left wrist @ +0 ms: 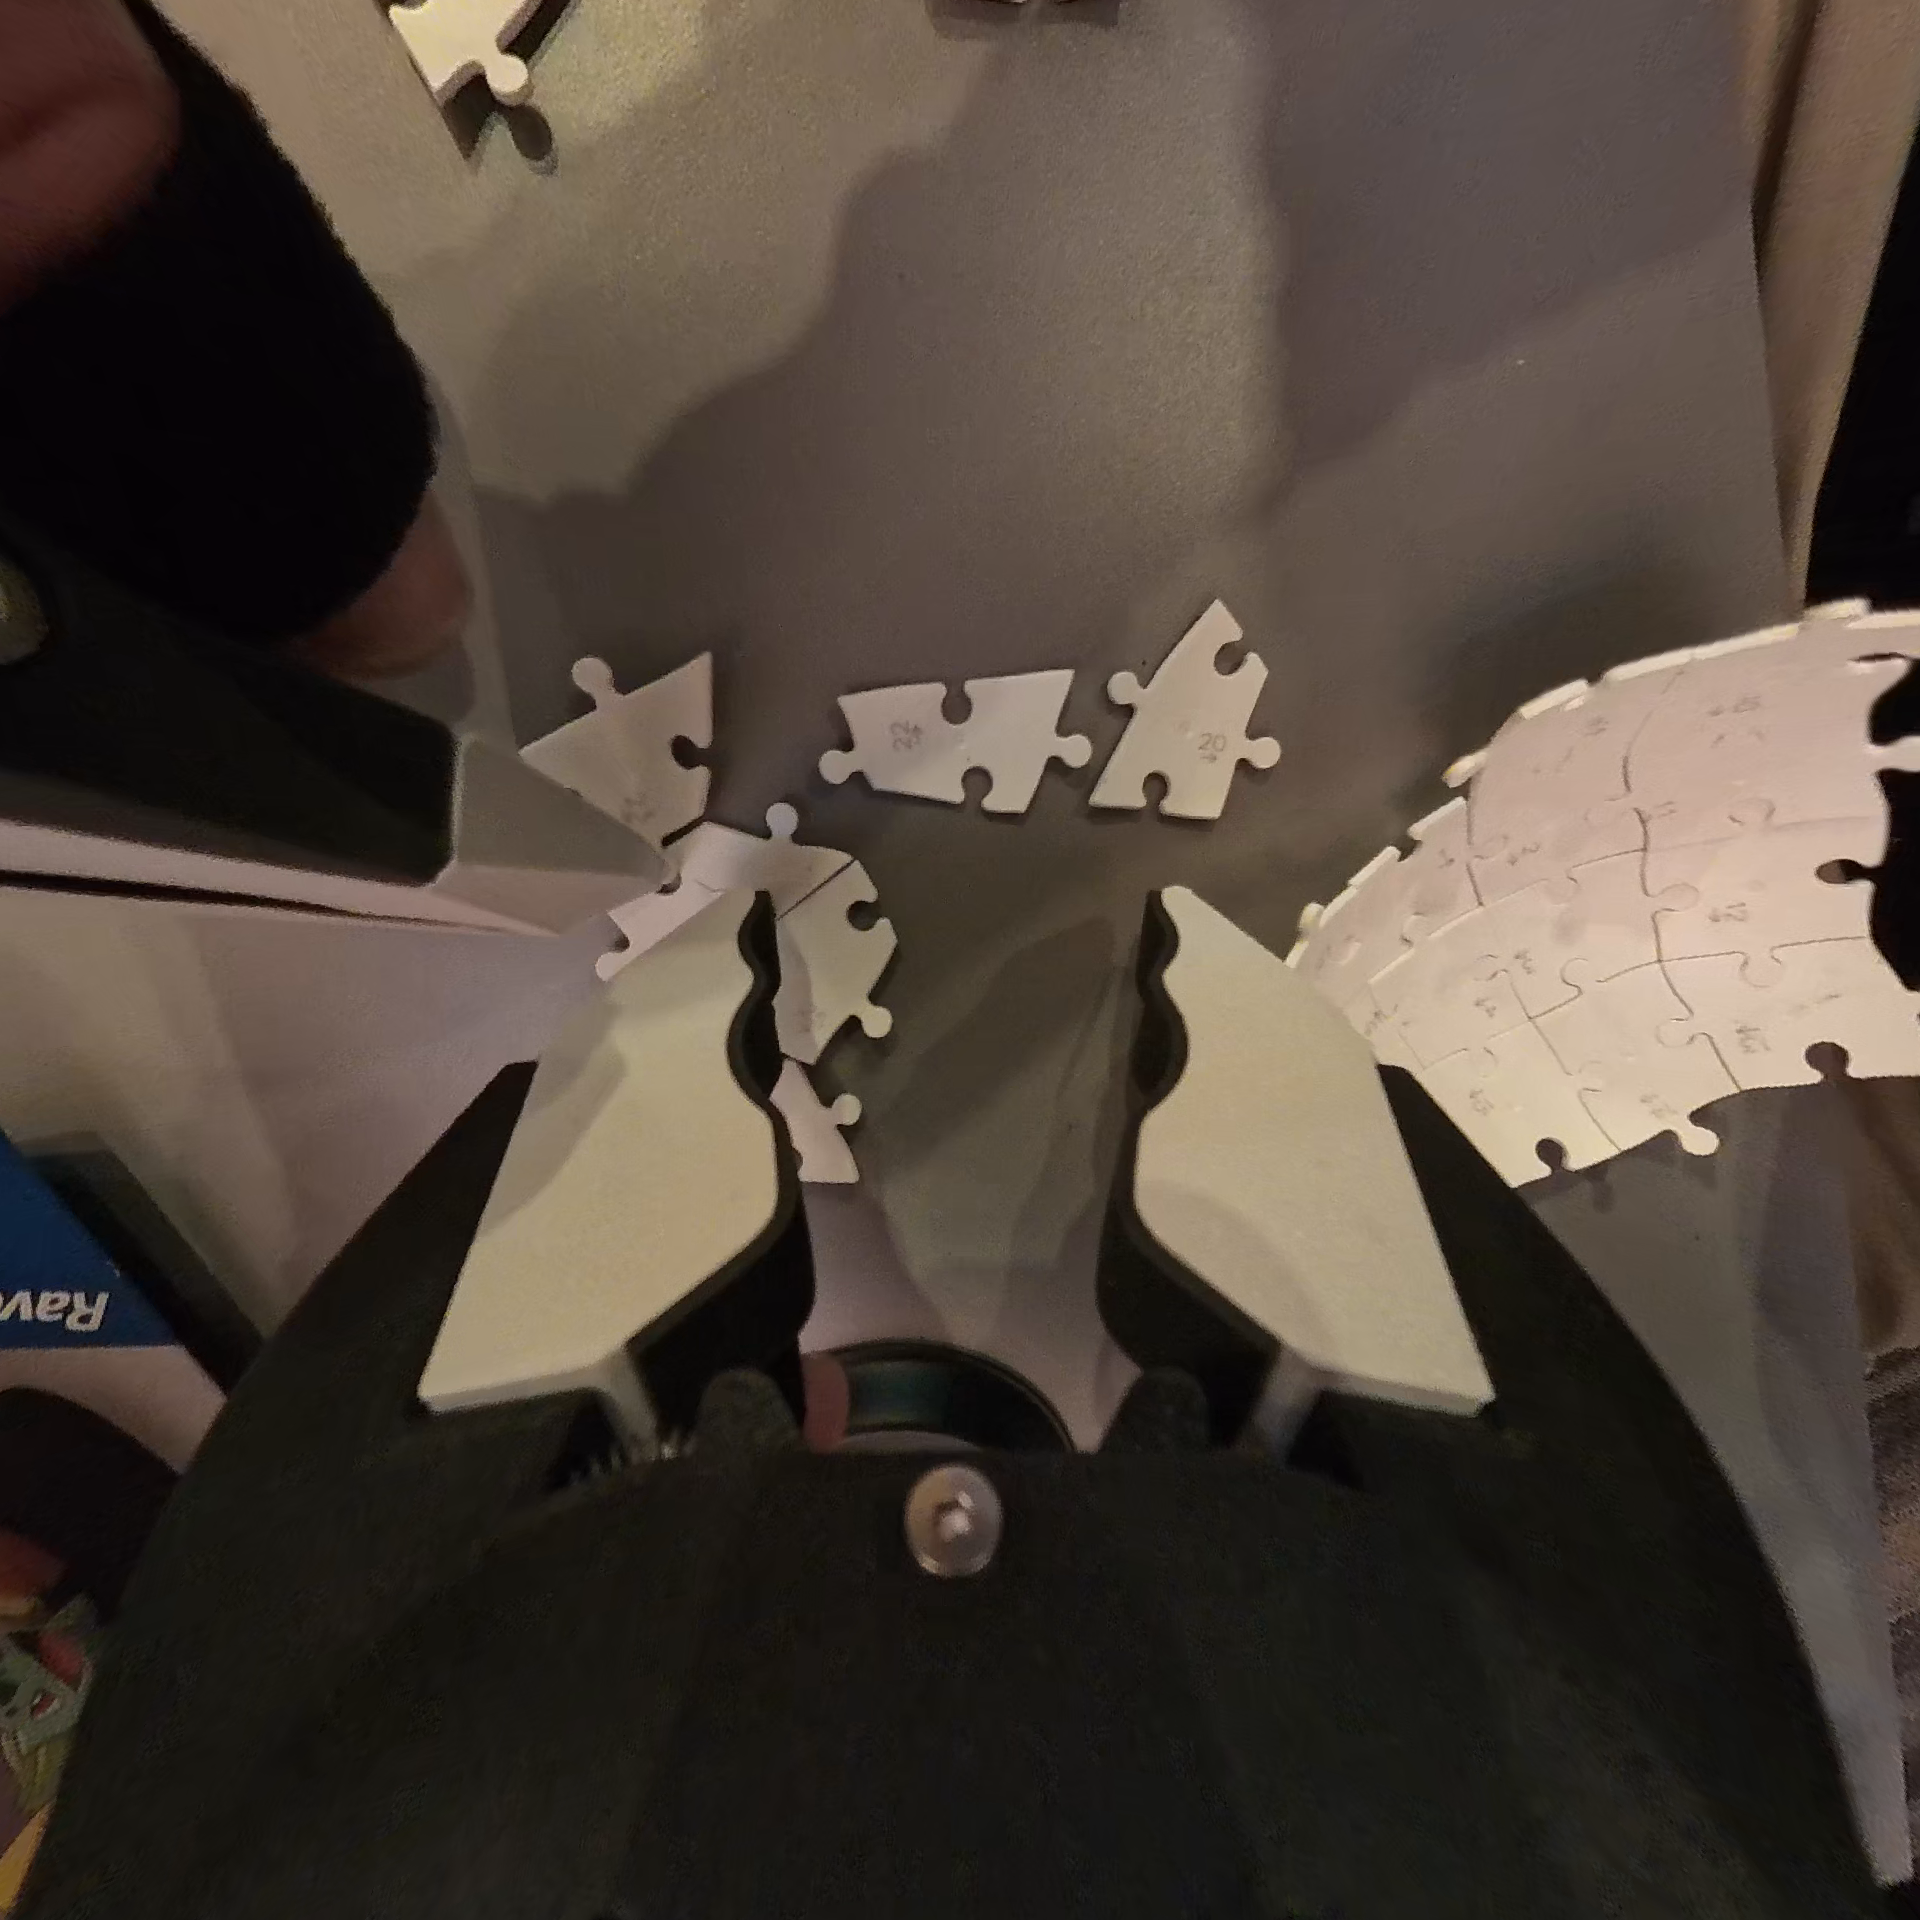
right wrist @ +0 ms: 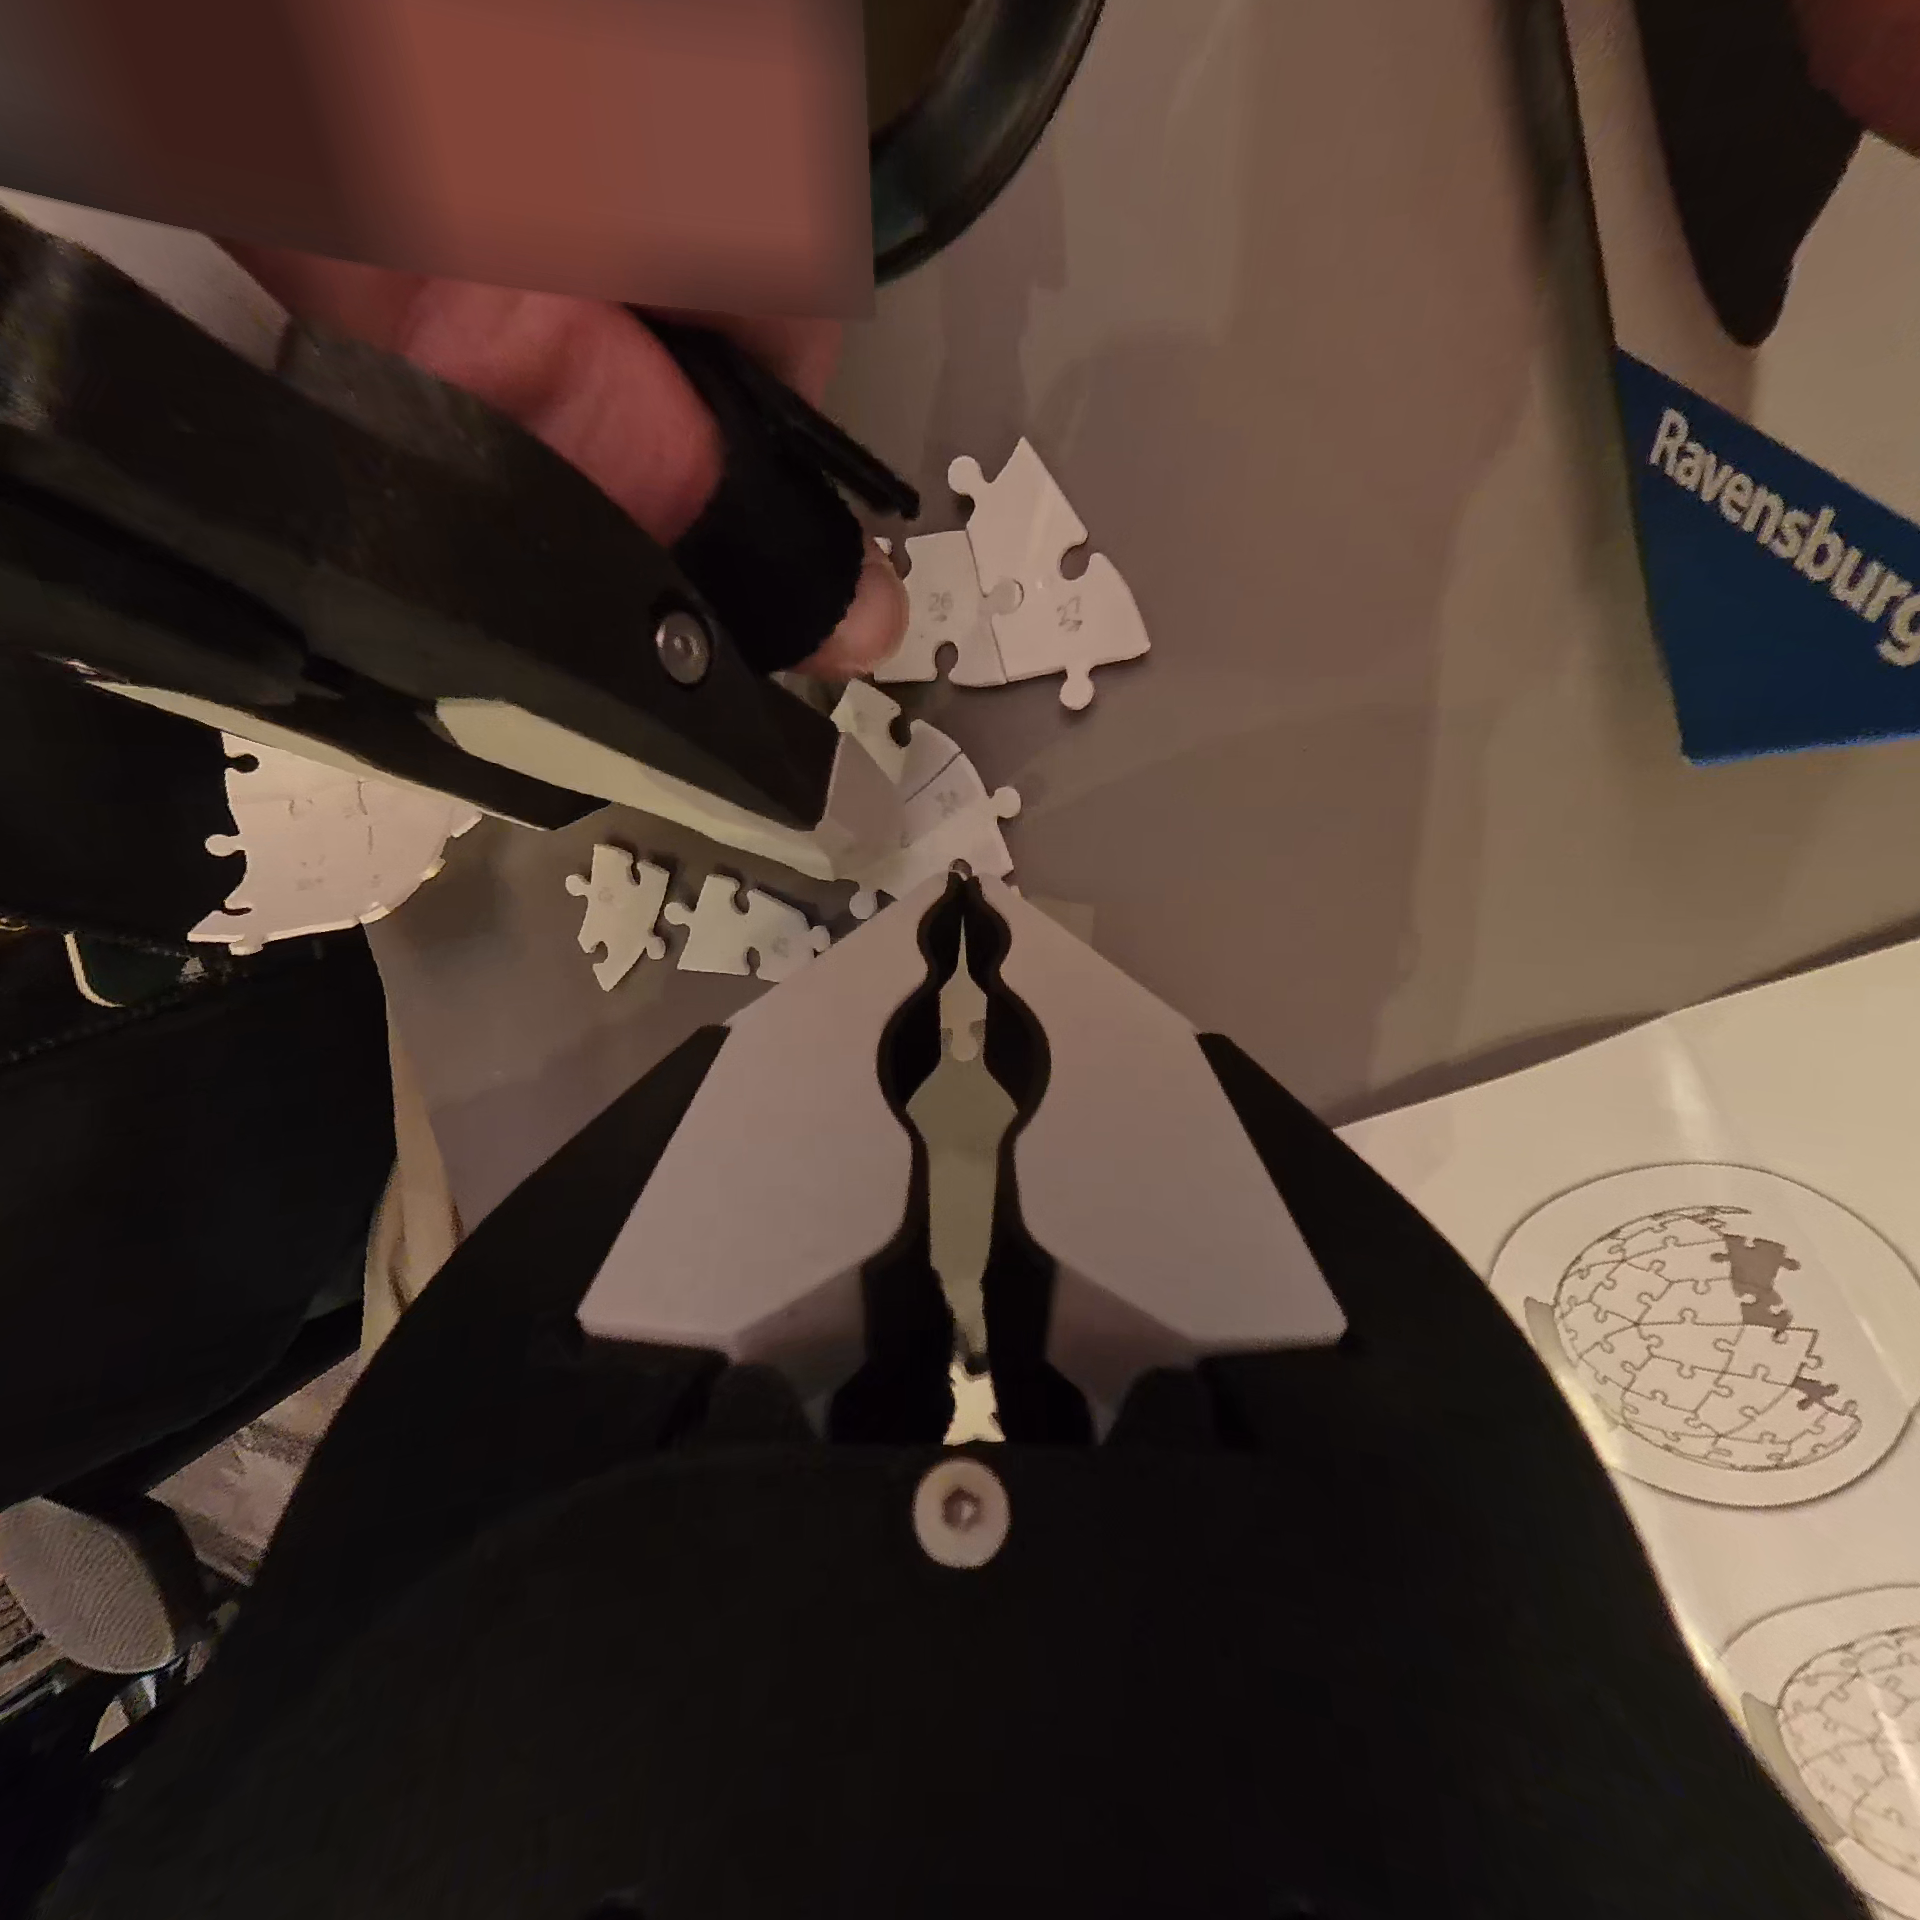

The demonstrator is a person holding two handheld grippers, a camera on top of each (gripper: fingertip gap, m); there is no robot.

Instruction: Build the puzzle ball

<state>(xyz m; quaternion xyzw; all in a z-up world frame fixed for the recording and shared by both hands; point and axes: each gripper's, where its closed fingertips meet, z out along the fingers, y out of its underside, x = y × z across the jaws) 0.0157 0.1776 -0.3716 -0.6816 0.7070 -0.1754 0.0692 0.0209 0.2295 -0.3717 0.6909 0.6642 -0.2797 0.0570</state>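
Observation:
A curved strip of joined white puzzle pieces [left wrist: 831,935] lies on the grey table. My left gripper [left wrist: 951,914] is open just above it, its left finger over the strip. My right gripper [right wrist: 961,883] is shut on one end of the strip [right wrist: 945,800]; in the left wrist view its tip [left wrist: 623,852] comes in from the left. The partly built ball shell [left wrist: 1662,935] sits at the right and also shows in the right wrist view [right wrist: 312,831]. Loose pieces lie beyond: a single [left wrist: 644,748], a joined pair [left wrist: 956,748], another single [left wrist: 1195,738].
A blue box [right wrist: 1766,582] lies at the right and a white instruction sheet [right wrist: 1558,1143] with ball drawings at the lower right. More joined pieces [right wrist: 1018,603] lie past the strip. The left gripper's finger [right wrist: 644,774] and a hand [right wrist: 623,416] fill the upper left.

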